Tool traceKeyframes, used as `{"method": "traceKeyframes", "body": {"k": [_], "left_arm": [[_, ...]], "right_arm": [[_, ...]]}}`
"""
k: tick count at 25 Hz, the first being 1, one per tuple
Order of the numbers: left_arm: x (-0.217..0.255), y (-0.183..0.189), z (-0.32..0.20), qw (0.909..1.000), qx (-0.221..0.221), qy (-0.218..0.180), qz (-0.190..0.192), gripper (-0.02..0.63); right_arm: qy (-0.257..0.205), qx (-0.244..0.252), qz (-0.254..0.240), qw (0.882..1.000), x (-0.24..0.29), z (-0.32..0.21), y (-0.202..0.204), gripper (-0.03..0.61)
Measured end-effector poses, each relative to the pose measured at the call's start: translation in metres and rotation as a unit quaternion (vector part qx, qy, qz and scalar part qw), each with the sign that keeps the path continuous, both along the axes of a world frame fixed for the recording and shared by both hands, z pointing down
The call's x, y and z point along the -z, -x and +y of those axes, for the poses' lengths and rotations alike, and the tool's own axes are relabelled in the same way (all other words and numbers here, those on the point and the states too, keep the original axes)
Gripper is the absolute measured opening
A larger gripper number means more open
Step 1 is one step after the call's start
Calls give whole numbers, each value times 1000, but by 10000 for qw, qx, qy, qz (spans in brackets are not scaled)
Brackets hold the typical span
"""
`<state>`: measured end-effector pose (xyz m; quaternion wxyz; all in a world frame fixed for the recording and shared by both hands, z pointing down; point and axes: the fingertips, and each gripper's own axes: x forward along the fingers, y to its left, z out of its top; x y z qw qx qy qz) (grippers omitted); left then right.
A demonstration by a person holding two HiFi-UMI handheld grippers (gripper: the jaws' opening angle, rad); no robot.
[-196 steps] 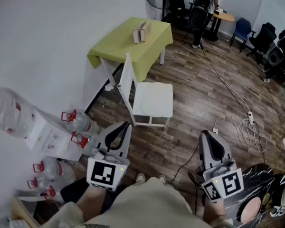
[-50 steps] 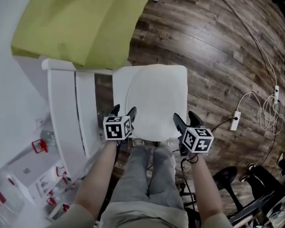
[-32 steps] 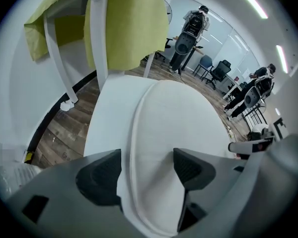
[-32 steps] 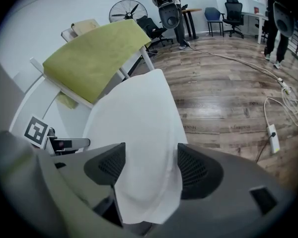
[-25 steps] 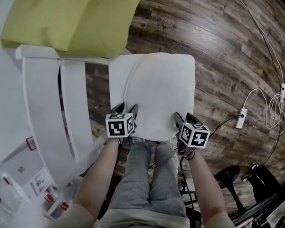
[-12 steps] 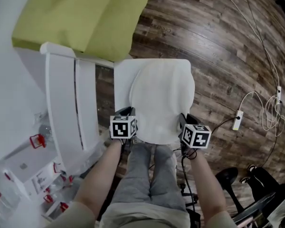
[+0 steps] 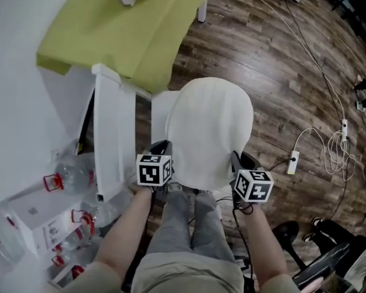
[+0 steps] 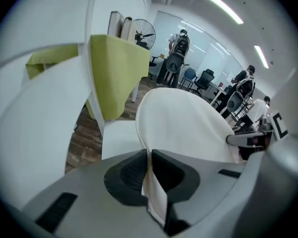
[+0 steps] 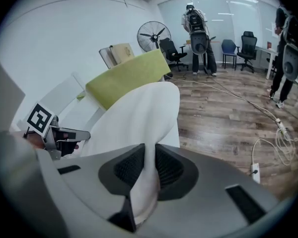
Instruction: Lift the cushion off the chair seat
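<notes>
Mid-lift. Holding the rounded white fabric cushion [image 7: 210, 133] by its near rim, one end in each claw, above the white wooden chair [image 7: 113, 142], with the far end at 12 o'clock drooping toward the seat [image 7: 160, 105]. Cannot tell whether it is clear of the seat yet. To do well: raise both hands together and level, so as not to drag fabric out of one grip. Keep going up and slightly toward 6 o'clock until the drooping end hangs free. Stay off the backrest at 9 o'clock and the yellow-green tablecloth [image 7: 128, 35] at 11 o'clock. Watch for sag in the middle, likely floppy stuff. Checked the left gripper [image 7: 161, 146], at 7 o'clock of the cushion: closed almost fully, pinching a thin bit of rim between ribbed pads. Checked the right gripper [image 7: 238, 159], at 5 o'clock: just closed down, standing a touch wider, clamped on a thicker fold of the same rim. Nothing else in either claw.
</notes>
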<state>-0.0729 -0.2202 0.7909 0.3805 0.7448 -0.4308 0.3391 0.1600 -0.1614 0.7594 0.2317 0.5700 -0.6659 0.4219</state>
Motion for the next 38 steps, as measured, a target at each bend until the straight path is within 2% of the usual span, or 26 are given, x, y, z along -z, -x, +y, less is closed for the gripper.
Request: {"method": "traceKeyframes", "body": {"k": [10,21,27,33,38], "left_arm": [[144,0,7,9962,-156,-816,273,46],[276,11,23,9857,-61,-1585,563,46],[344,12,26,9760,-102,-2038,756,46],[397,21,23,9660,10,-2439,860,46],[438,31,29,9558,31,-2779,961,46]], "right_arm": [[-934,41,312,9951,147,11,3,80],[-1882,316,318,9811,287,24,14,78],[-2420,606,514,9670,355,25,16,78],[-2756,715,360,9579,407,18,25,74],[-3083,846,448,9465,447,21,33,74]]}}
